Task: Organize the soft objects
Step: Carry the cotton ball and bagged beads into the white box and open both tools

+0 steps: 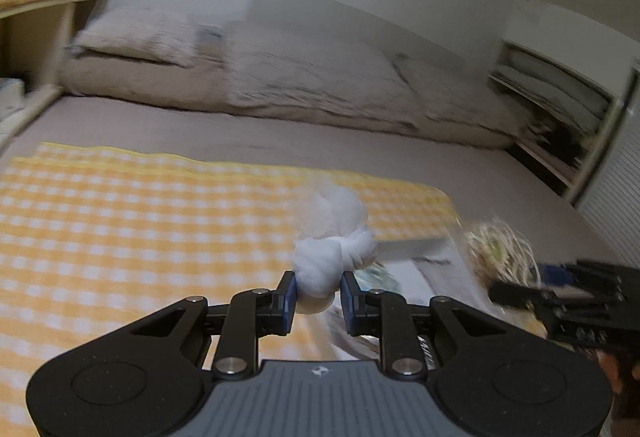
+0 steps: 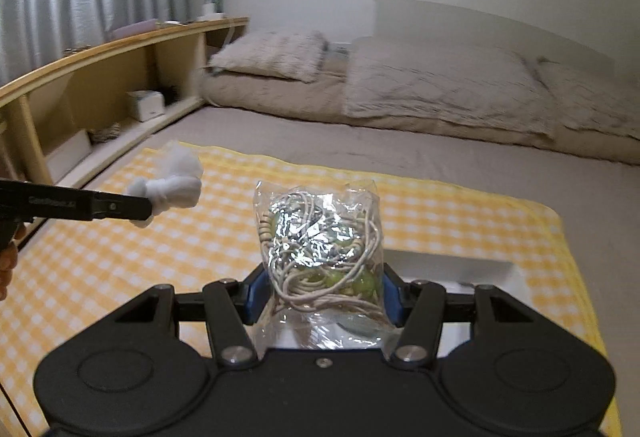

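**Both grippers carry a soft item above the checked cloth**

Nearest, the left gripper [image 1: 318, 297] is pinched tight on the lower end of a white knotted cloth bundle [image 1: 334, 249], so the bundle stands up past the fingertips, clear of the surface; the narrow hold suits something this squashy, which would likely slip from a looser one. The right gripper [image 2: 322, 293] is pressed against both sides of a clear plastic bag of cord and green beads [image 2: 320, 233], its jaws standing about half apart because the bag is bulky; the bag rises upright between the pads, its crinkled top free.

Below the right gripper lies a white tray [image 2: 460, 265], at the right side of the yellow checked cloth [image 2: 120, 257]; judging by the task, it may be where such things belong, though that is uncertain. The two grippers hang near each other but apart, the bundle to the left of the bag.

The checked cloth offers wide bare room at its left and far edges; beyond it the grey bed surface [image 2: 400, 153] is open up to the folded duvet [image 2: 440, 93] and pillow [image 2: 272, 53]; a wooden shelf [image 2: 120, 49] bounds the left edge, so leftward swings want care.
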`<state>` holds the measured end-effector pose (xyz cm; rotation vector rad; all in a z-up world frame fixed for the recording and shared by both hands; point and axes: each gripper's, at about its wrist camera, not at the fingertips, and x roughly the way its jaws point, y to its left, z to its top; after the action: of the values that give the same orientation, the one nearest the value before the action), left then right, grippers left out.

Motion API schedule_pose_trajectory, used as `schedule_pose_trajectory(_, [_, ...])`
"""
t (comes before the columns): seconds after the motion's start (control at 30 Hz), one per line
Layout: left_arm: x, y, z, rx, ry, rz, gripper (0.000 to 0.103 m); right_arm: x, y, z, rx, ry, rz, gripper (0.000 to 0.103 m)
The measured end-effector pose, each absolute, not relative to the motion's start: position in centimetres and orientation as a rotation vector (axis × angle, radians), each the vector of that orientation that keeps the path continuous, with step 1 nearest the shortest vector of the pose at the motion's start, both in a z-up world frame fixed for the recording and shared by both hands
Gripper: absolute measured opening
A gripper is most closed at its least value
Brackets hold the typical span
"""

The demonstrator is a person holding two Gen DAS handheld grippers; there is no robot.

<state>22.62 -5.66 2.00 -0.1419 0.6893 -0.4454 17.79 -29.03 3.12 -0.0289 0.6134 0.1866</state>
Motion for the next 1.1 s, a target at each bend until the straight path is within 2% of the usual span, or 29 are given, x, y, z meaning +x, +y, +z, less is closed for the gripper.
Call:
schedule_pose_trajectory(0.43, [21.0,-16.4,-3.1,0.009,0.871,-0.739,0.025,16.5,-37.2,2.2,0.052,0.624,-0.034,0.057])
schedule_pose_trajectory(0.9, [22.7,-21.2,-8.2,0.277,0.978,-0.846,0.027,23.6,-36.8,-1.4,0.071,0.737,-0.041,0.057])
schedule_pose_trajectory(0.93, [22.8,-21.2,-8.3,0.287,0.978,-0.844,0.029,24.2,-36.7,-1.7,0.072,0.742,-0.037,0.057])
schedule_pose_trajectory(1.0, [23.2,-20.8,-8.5,0.284,0.991,-0.835,0.043,25.2,-36.3,-2.2,0.077,0.749,-0.029,0.057])
schedule_pose_trajectory(1.07, [23.6,-20.4,-8.6,0.269,0.996,-0.816,0.068,26.3,-35.9,-2.6,0.073,0.751,-0.023,0.057])
schedule_pose_trajectory(1.1, [23.8,-20.1,-8.6,0.259,0.993,-0.807,0.071,26.6,-35.9,-2.8,0.072,0.747,-0.018,0.058])
